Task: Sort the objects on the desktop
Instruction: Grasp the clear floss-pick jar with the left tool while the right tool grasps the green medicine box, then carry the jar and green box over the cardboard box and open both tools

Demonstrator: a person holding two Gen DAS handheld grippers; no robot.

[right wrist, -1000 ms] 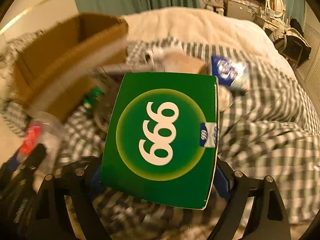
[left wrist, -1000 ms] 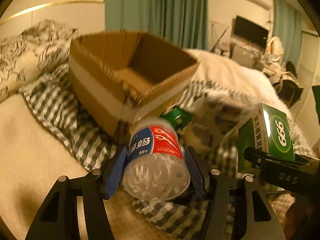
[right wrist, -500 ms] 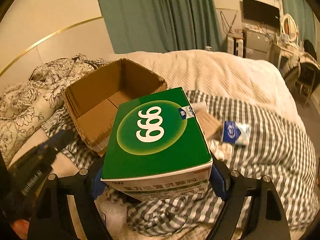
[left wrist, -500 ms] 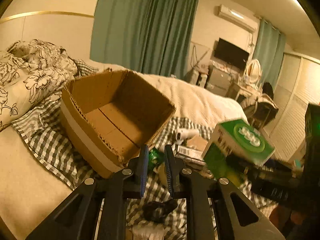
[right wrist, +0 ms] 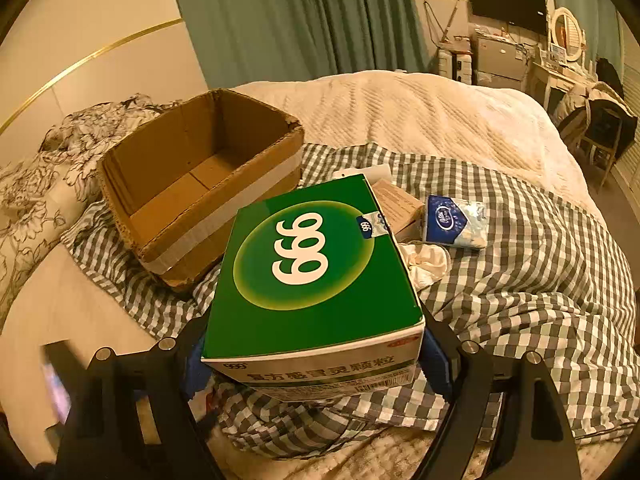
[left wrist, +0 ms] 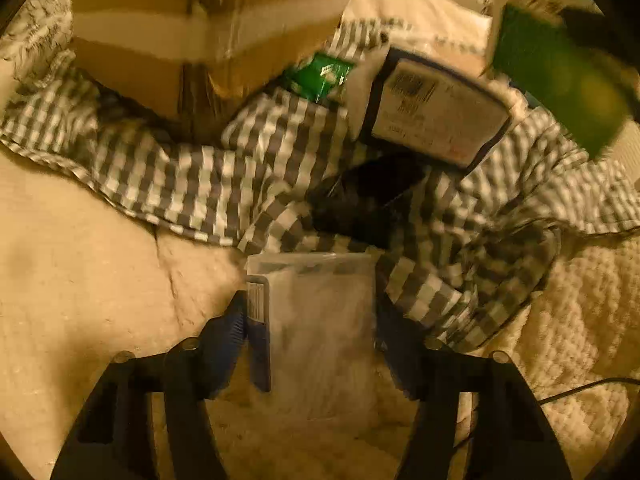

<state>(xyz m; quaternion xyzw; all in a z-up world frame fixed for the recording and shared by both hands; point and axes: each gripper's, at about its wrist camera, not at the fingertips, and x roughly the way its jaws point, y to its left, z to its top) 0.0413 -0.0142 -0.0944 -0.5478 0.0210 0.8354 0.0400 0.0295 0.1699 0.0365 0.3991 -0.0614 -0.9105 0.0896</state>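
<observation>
The left gripper (left wrist: 308, 320) is opening its fingers around a clear plastic jar (left wrist: 316, 320) lying on the bed (left wrist: 80, 260). The right gripper (right wrist: 316, 356) is gripping a green 999 box (right wrist: 312, 268) between wide-set fingers, above the checked cloth (right wrist: 520, 280). Farther back, the cardboard box (right wrist: 192, 184) is sitting open.

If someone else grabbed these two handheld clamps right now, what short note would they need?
Left gripper: jaws opening around a clear plastic jar lying on the cream bedspread; the blur hides whether the pads press.
Right gripper: shut on the green cardboard 999 medicine box, held above the grey checked cloth.
The brown cardboard carton looks empty, so nothing is sorted yet.
Left on the cloth: blue tissue packet, tan small box, small green packet, a black item.
</observation>
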